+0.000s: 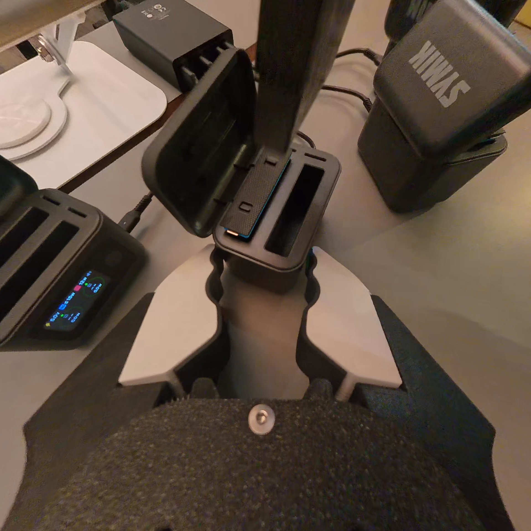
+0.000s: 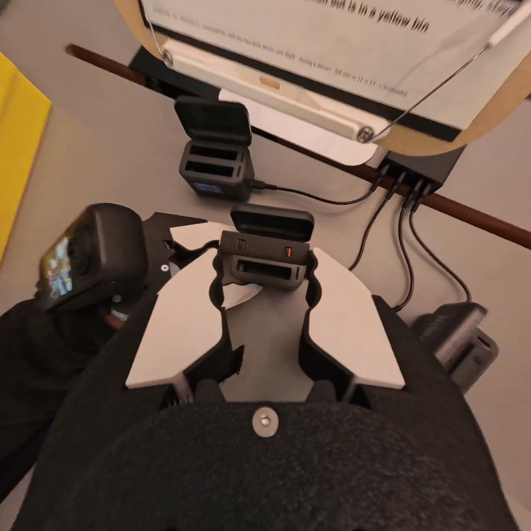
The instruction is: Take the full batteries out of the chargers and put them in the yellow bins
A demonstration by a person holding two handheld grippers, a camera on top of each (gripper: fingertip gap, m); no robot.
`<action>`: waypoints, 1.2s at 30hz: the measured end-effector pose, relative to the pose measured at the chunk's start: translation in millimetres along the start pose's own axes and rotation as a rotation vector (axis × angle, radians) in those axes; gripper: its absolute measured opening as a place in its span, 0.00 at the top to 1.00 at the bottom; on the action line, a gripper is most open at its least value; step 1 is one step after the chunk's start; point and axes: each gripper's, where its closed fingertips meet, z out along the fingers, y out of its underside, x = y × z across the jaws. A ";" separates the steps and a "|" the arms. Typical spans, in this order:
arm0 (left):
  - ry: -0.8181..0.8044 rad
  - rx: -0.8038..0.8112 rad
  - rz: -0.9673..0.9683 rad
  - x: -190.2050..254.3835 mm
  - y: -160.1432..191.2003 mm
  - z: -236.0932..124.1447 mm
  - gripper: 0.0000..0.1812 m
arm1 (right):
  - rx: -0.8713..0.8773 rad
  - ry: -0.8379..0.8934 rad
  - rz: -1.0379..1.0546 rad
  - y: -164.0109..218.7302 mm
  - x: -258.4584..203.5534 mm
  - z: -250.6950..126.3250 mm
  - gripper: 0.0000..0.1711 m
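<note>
A black two-slot charger (image 1: 333,169) stands with its lid (image 1: 201,138) open. My left gripper (image 1: 263,258) is shut on its base, one fingertip on each side. A textured black battery (image 1: 253,198) sits in the left slot and sticks up above the rim; the right slot is empty. In the right wrist view my right gripper (image 2: 263,255) is shut on that battery (image 2: 264,247), across its ends, above the charger (image 2: 298,280). One finger of the right gripper (image 1: 287,86) comes down from above in the left wrist view. A yellow bin (image 2: 17,143) is at the far left.
A second charger (image 2: 215,166) with an open lid, two empty slots and a lit screen (image 1: 74,301) stands to the left. A closed charger (image 1: 445,115) is on the right. Black cables (image 2: 373,230) run to a power hub (image 2: 416,169) at the back, under a screen on a white stand (image 1: 71,94). The tips of one gripper are about 12 centimetres away from the tips of the other.
</note>
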 end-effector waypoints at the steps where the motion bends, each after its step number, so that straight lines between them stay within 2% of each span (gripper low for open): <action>1: 0.001 0.000 -0.001 0.1 -0.1 -0.1 0.69 | 0.021 -0.004 0.000 -5.1 0.6 -7.5 0.67; 6: 0.007 0.002 -0.002 0.6 -0.2 -0.6 0.69 | 0.144 -0.021 0.012 -34.0 17.1 -60.6 0.67; 9: 0.010 0.004 0.002 1.1 -0.4 -1.1 0.69 | 0.199 0.033 0.010 -41.5 53.4 -100.3 0.67; 12: 0.011 0.005 0.014 1.3 -0.3 -1.8 0.69 | 0.208 0.113 0.042 -29.1 109.8 -134.6 0.67; 17: 0.028 0.000 0.016 1.6 0.9 -2.6 0.69 | 0.160 0.277 0.167 23.5 224.2 -169.4 0.67; 21: 0.033 -0.003 0.017 1.7 1.4 -2.7 0.70 | 0.119 0.364 0.289 67.7 297.5 -174.1 0.67; 24: 0.031 -0.004 0.020 1.6 1.4 -2.7 0.70 | 0.072 0.422 0.340 93.2 332.6 -165.8 0.67; 32: 0.035 -0.004 0.019 1.7 1.5 -2.8 0.70 | 0.012 0.610 0.319 128.2 361.4 -140.6 0.66; 36: 0.041 -0.005 0.021 1.6 1.7 -2.9 0.70 | -0.034 0.622 0.303 147.6 360.5 -128.1 0.66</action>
